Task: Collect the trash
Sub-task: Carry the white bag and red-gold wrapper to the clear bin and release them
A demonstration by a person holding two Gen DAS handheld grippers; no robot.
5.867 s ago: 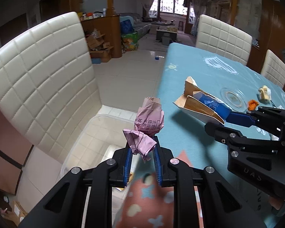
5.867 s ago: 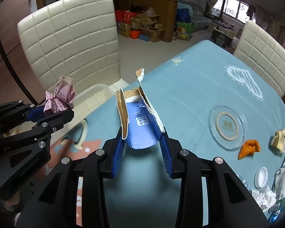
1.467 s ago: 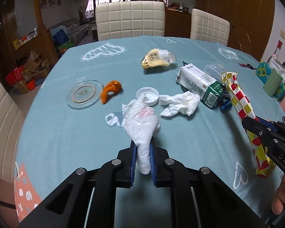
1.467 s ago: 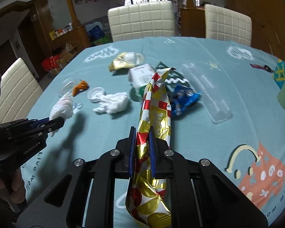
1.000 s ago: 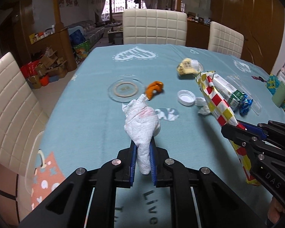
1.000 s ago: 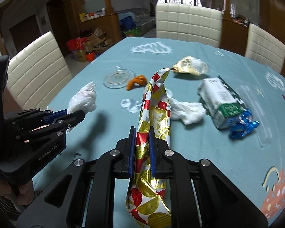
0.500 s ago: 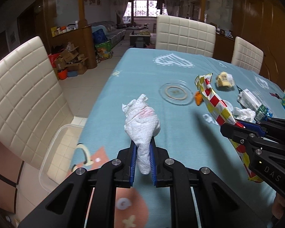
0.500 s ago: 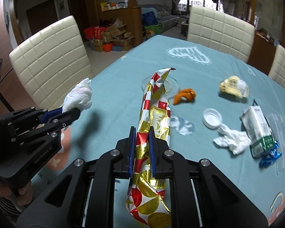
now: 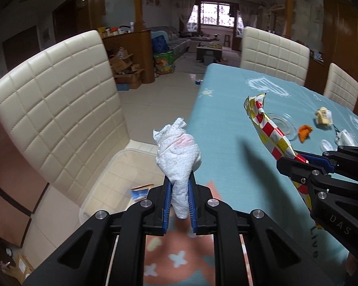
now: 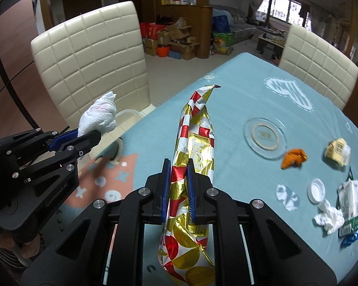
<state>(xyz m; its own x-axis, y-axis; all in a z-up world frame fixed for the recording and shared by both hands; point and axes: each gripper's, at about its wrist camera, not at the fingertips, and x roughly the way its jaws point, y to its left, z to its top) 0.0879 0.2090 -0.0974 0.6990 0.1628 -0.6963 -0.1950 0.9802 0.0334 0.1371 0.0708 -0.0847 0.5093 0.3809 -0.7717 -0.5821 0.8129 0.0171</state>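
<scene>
My left gripper (image 9: 179, 199) is shut on a crumpled white tissue (image 9: 177, 152) with a pink stain, held up over the table's left edge. Below it, beside the table, a clear plastic bin (image 9: 107, 178) stands on the floor with a blue carton scrap (image 9: 140, 191) in it. My right gripper (image 10: 179, 186) is shut on a long red, white and gold foil wrapper (image 10: 198, 140) that points up and away. In the right wrist view the left gripper (image 10: 93, 135) with the tissue (image 10: 99, 116) is at the left; in the left wrist view the right gripper (image 9: 300, 160) holds the wrapper (image 9: 267, 128) at the right.
On the teal tablecloth (image 10: 238, 100) lie a clear glass coaster (image 10: 265, 134), an orange scrap (image 10: 293, 158), a yellow wrapper (image 10: 337, 155), a white cap (image 10: 317, 189), a crumpled tissue (image 10: 329, 219) and a milk carton (image 10: 349, 199). A cream chair (image 9: 55, 109) stands behind the bin.
Both grippers have swung left, away from the trash on the table, toward the table's corner. The bin and the chair beside it have come into fuller view. Both grips are unchanged.
</scene>
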